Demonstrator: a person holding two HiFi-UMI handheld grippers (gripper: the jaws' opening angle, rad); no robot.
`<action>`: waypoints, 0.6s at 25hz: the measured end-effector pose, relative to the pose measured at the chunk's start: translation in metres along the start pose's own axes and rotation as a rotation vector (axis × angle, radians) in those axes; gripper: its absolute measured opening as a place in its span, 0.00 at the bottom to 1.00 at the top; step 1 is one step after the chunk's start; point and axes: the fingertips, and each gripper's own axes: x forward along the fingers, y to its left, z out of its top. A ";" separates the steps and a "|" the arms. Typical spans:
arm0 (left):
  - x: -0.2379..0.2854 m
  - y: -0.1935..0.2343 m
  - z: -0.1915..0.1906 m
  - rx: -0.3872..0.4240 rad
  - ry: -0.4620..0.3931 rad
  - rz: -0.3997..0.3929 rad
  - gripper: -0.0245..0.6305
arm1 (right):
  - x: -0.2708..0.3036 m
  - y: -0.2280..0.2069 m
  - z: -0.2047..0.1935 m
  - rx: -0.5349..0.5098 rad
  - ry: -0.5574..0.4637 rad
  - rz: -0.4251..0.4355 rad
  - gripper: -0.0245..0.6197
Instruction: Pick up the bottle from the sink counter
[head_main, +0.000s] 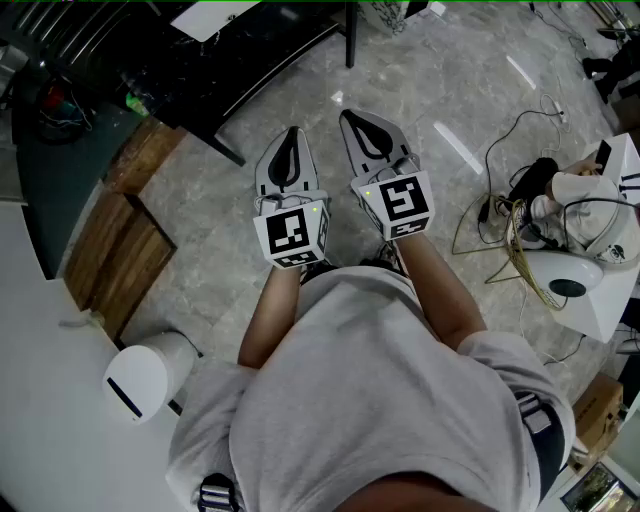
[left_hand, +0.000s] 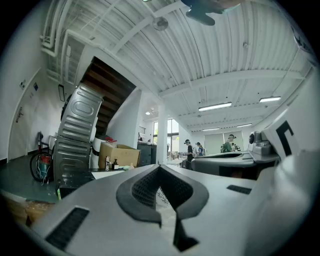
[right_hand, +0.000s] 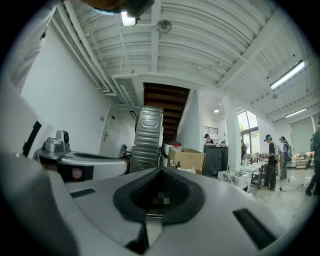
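Jaws pressed together and empty, the left gripper (head_main: 292, 138) and right gripper (head_main: 352, 122) are pointing level toward a small bottle (left_hand: 115, 164) far off beside a cardboard box (left_hand: 122, 155), probably light and smooth, best pinched mid-body.

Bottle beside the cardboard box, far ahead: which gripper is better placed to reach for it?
Right, probably. Both grippers are shut and far from it. The bottle sits almost straight ahead of the right gripper, but well left of the left gripper.
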 end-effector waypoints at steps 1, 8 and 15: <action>-0.001 0.004 -0.002 0.003 0.004 -0.009 0.06 | 0.002 0.005 -0.001 0.007 0.003 -0.004 0.05; -0.008 0.039 -0.012 0.001 0.027 -0.044 0.06 | 0.026 0.040 -0.008 0.019 0.014 -0.025 0.05; 0.009 0.063 -0.050 -0.077 0.106 -0.063 0.06 | 0.041 0.051 -0.044 0.011 0.117 -0.046 0.05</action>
